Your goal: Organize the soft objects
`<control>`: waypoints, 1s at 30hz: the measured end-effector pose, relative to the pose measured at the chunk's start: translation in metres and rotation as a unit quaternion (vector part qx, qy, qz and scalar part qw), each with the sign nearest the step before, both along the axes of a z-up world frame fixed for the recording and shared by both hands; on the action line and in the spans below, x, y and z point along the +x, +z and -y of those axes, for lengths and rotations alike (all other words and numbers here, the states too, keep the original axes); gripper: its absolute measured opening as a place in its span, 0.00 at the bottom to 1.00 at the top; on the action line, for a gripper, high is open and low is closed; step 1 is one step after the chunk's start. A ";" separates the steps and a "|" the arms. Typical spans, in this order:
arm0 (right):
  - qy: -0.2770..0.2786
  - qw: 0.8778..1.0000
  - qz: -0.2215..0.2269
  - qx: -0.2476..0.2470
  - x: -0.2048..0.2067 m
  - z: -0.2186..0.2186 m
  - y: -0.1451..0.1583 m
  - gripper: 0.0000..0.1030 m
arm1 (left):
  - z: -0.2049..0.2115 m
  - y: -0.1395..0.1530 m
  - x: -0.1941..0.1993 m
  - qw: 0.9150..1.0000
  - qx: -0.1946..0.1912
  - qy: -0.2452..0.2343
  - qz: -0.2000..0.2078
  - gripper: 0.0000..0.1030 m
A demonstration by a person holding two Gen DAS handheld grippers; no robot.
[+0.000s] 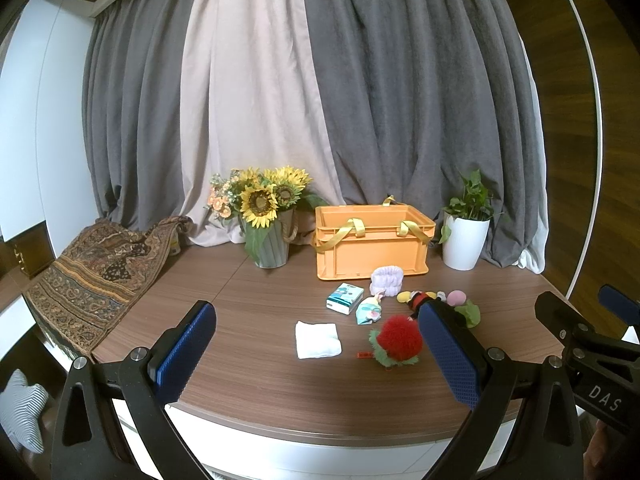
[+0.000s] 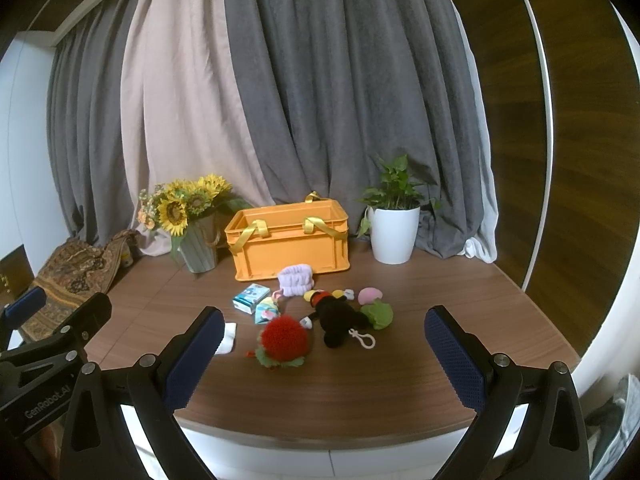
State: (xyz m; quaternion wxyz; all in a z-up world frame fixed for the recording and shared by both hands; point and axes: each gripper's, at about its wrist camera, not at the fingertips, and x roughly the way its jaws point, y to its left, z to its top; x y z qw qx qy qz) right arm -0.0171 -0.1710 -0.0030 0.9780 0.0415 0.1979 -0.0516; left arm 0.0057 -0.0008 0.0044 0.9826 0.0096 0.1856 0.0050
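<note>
soft objects lie in a loose cluster on the wooden desk (image 2: 440, 320), in front of an orange crate (image 2: 290, 242) with yellow strap handles. from left to right in the right wrist view: a folded white cloth (image 2: 226, 338), partly hidden behind the near tong finger; a small teal-and-white packet (image 2: 250, 298); a pale patterned pouch (image 2: 267, 312) just beside it; a lilac ruffled band (image 2: 296, 278) touching the crate's front wall; a red fuzzy ball with a green frill (image 2: 283, 344), nearest the camera; a black plush toy (image 2: 338, 320) with red and yellow parts and a white clip, lying on its side; and a pink-and-green plush (image 2: 376, 308) at the right end of the cluster.

behind the cluster, a vase of sunflowers (image 2: 188, 216) stands left of the crate and a white pot with a green plant (image 2: 394, 232) stands right of it. a patterned cloth (image 2: 76, 272) drapes over the desk's far left edge. grey and beige curtains (image 2: 304, 100) hang behind everything.

left tongs (image 1: 316, 350) are spread wide and grasp nothing; they hover above the near desk edge, with the white cloth framed between the fingers. right tongs (image 2: 324, 354) are likewise spread wide and empty, above the near edge, with the red ball and black plush framed between the fingers.
</note>
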 end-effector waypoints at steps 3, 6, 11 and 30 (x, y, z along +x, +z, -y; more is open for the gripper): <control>0.000 1.000 0.000 0.000 0.000 0.000 0.000 0.99 | 0.000 0.000 0.000 1.000 0.000 0.000 0.000 1.00; 0.000 1.000 0.000 0.000 0.000 0.000 0.000 0.99 | 0.000 0.000 0.000 1.000 0.000 0.000 0.000 1.00; 0.000 1.000 0.000 0.000 0.000 0.000 0.000 0.99 | -0.001 -0.001 0.000 1.000 0.001 0.000 0.001 1.00; 0.000 1.000 -0.001 0.000 0.001 -0.001 0.000 0.99 | 0.000 -0.003 -0.001 1.000 0.000 0.000 0.001 1.00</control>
